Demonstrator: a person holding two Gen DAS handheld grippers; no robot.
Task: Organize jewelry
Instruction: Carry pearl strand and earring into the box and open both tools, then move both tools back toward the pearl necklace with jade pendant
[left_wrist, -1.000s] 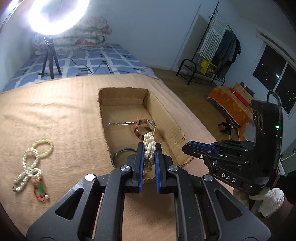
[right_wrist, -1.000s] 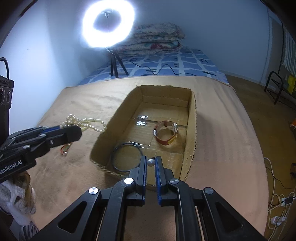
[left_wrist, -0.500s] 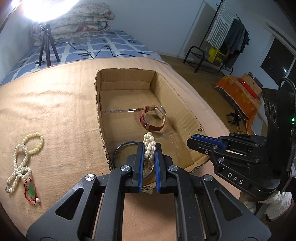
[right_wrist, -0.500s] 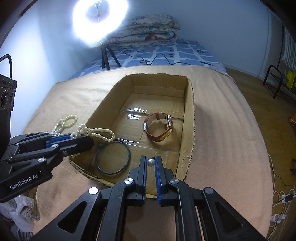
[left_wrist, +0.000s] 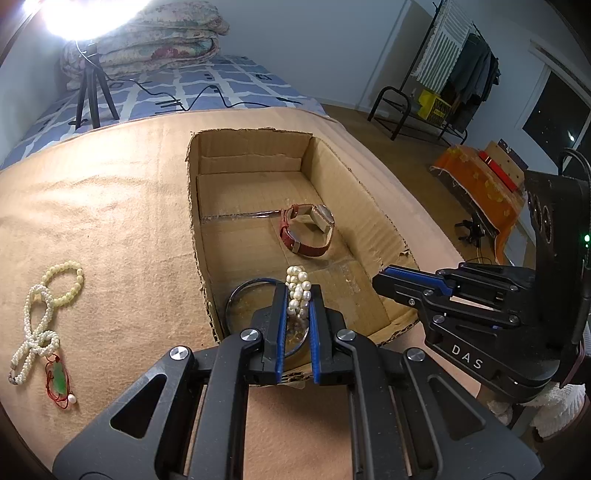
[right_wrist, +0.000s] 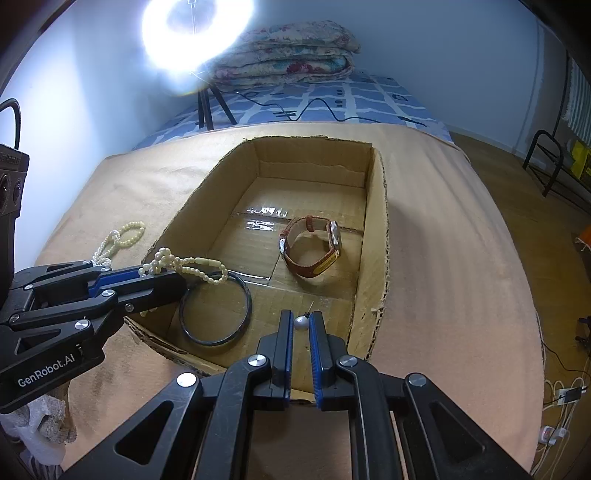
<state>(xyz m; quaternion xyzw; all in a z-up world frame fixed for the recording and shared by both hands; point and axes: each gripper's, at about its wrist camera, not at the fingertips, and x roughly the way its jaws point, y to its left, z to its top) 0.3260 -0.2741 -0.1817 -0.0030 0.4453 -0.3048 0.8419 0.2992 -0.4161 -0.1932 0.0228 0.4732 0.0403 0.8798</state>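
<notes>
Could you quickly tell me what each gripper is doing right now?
Left gripper: shut on pearl bracelet.
Right gripper: shut on pearl pin.

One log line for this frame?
left: shut on pearls, over box | right: shut on earring, over box | inside: watch, ring

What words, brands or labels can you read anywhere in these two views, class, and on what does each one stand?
"DAS": white letters on the black body of the right gripper, seen from the left wrist view.
"GenRobot.AI": white letters on the black body of the left gripper, seen from the right wrist view.
The watch face is too small to read.
No other text is readable.
</notes>
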